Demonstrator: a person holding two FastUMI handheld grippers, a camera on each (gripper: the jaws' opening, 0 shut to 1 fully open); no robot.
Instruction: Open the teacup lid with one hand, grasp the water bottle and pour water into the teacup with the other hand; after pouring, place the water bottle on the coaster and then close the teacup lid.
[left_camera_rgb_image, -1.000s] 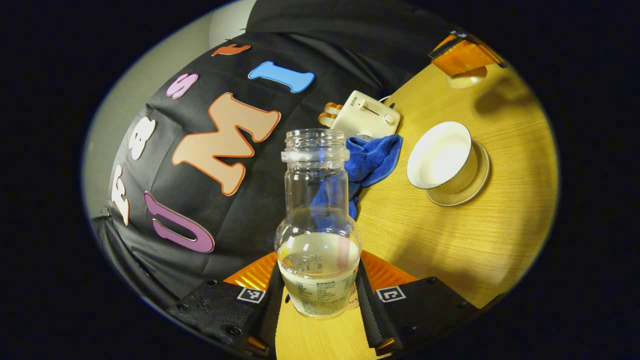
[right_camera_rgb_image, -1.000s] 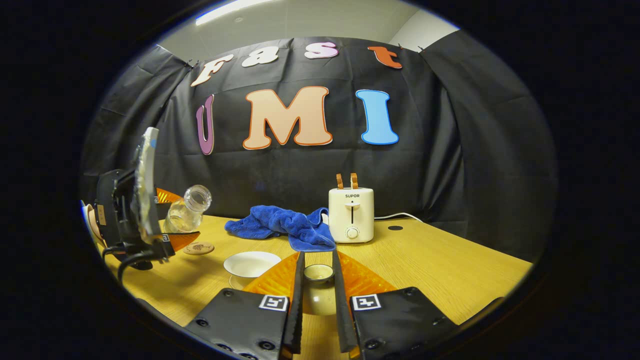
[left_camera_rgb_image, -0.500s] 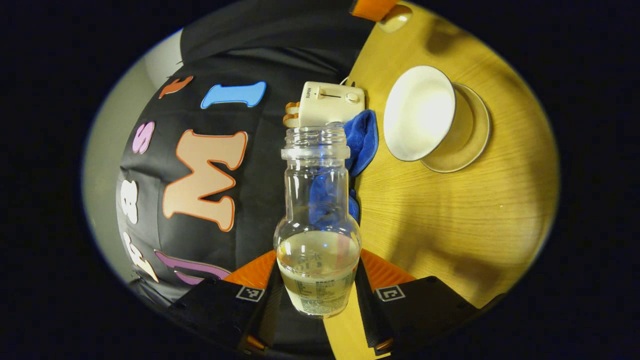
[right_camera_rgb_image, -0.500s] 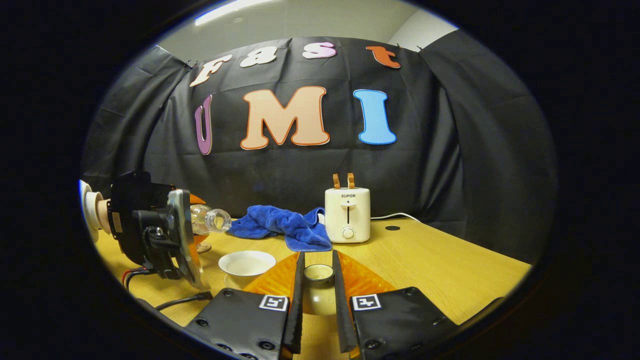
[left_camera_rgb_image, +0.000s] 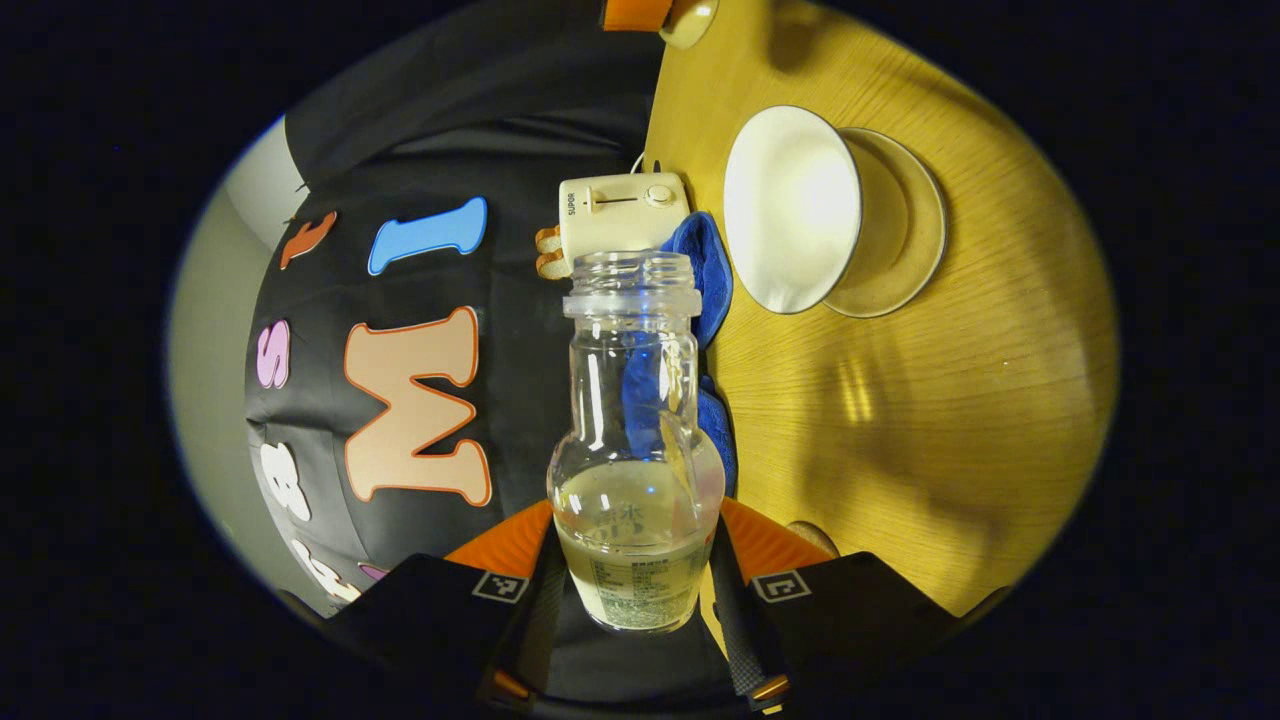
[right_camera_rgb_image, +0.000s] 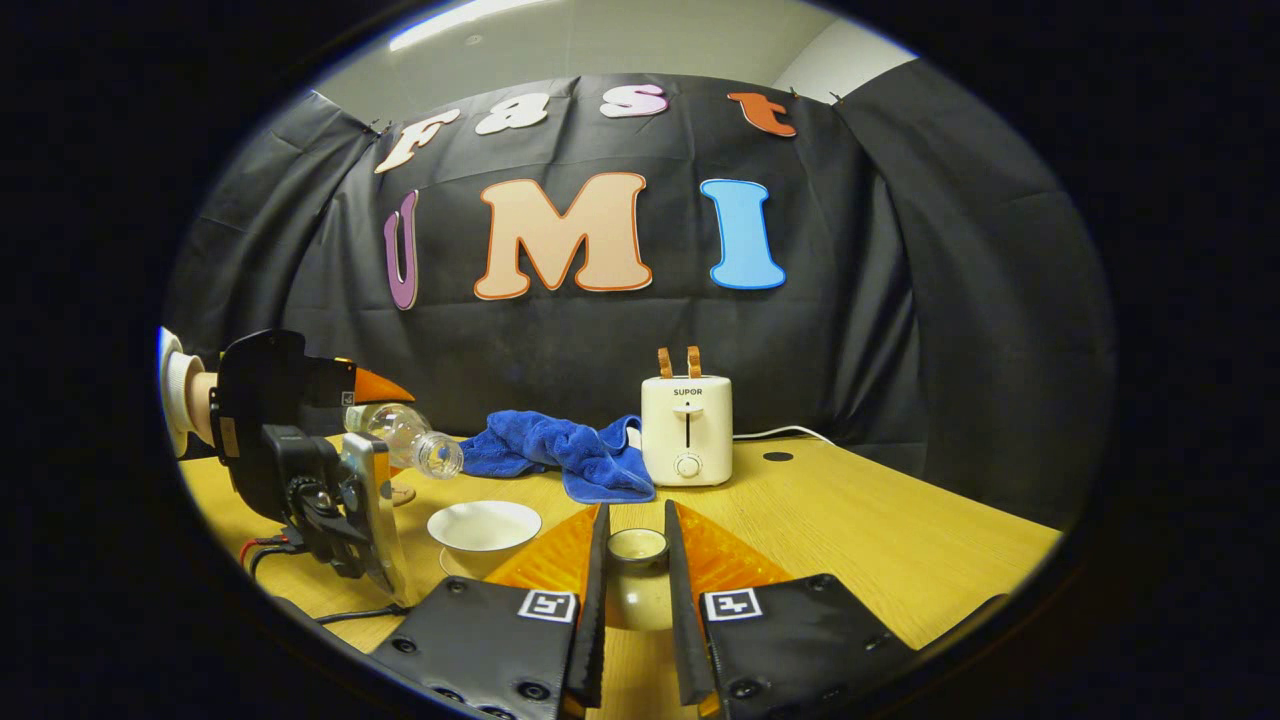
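Observation:
My left gripper (left_camera_rgb_image: 635, 545) is shut on a clear, uncapped water bottle (left_camera_rgb_image: 635, 450) with some water in its lower body. The bottle (right_camera_rgb_image: 405, 438) lies tipped over, its open mouth pointing toward the white teacup (right_camera_rgb_image: 483, 525). In the left gripper view the open teacup (left_camera_rgb_image: 790, 205) stands on its saucer (left_camera_rgb_image: 905, 225), up and to the right of the bottle's mouth. My right gripper (right_camera_rgb_image: 636, 525) is shut on the teacup lid (right_camera_rgb_image: 638, 546) and holds it above the table, right of the cup. A small round coaster (right_camera_rgb_image: 400, 492) lies behind the left gripper (right_camera_rgb_image: 350, 405).
A white toaster (right_camera_rgb_image: 687, 430) stands at the back of the wooden table (right_camera_rgb_image: 880, 530), with a crumpled blue cloth (right_camera_rgb_image: 560, 455) to its left. A cable (right_camera_rgb_image: 350, 612) trails from the left gripper near the table's front edge. A person's hand (right_camera_rgb_image: 185, 400) holds that gripper.
The left gripper has rolled further and dropped, tipping the bottle from mouth-up to about level, mouth nearer the teacup. The right gripper has kept still with the lid.

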